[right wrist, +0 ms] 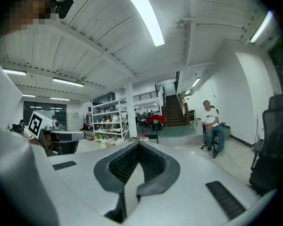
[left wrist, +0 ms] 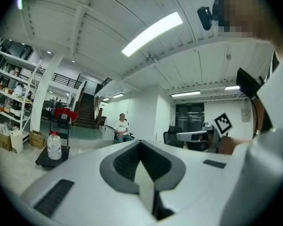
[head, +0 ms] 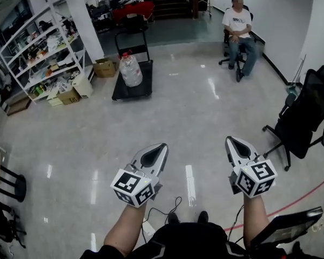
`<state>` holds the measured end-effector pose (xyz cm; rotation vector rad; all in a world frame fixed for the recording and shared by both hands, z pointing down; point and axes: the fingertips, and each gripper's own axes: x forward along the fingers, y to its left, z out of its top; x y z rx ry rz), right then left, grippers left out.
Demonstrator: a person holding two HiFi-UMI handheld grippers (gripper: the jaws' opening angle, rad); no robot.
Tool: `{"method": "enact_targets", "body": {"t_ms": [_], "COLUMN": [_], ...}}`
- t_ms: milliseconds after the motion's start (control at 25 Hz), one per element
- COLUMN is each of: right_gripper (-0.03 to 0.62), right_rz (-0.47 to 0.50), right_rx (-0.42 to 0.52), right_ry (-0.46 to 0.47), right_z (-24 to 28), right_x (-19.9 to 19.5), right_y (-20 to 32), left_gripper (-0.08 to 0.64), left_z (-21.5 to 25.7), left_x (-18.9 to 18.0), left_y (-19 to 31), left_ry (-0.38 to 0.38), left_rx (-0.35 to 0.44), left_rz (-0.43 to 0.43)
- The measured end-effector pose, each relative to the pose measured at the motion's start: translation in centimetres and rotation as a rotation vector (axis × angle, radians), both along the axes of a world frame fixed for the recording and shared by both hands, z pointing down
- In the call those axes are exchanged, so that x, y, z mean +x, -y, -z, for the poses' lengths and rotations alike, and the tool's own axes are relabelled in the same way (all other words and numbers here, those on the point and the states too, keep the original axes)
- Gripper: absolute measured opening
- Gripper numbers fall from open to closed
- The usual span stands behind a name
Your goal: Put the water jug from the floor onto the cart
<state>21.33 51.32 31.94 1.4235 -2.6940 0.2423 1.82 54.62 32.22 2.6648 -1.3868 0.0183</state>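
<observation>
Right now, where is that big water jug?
In the head view, the water jug stands upright on the black flat cart, far ahead and left of centre, next to a cardboard box by the white shelves.

The office chair point(head: 305, 112) is running off the head view's right edge, and the black stool point(head: 11, 186) is being cut by its left edge. The goods on the shelf rack point(head: 43, 53) are showing too small to tell apart. In the right gripper view, the right gripper point(right wrist: 140, 147) is covering the deck of the cart point(head: 132, 93) and nearly all of the water jug point(head: 130, 69). Any print on the jug is showing too small to read.
</observation>
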Motion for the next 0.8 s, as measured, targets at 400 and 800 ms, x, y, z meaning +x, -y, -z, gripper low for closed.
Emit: {"method": "enact_targets", "body": {"t_ms": [400, 800], "right_gripper": [0.002, 0.002], "right_rz": [0.041, 0.038], "right_rx": [0.032, 0.039], "right_ry": [-0.015, -0.015], "right_z": [1.4, 0.8], "right_x": [-0.6, 1.2], "right_y": [0.1, 0.7], "left_gripper": [0.002, 0.002], "left_z": [1.2, 1.2], "left_x": [0.9, 2.1], "left_y": [-0.2, 0.4], "left_ry": [0.010, 0.027], "left_rx": [0.015, 0.032], "left_rz": [0.001, 0.013]}}
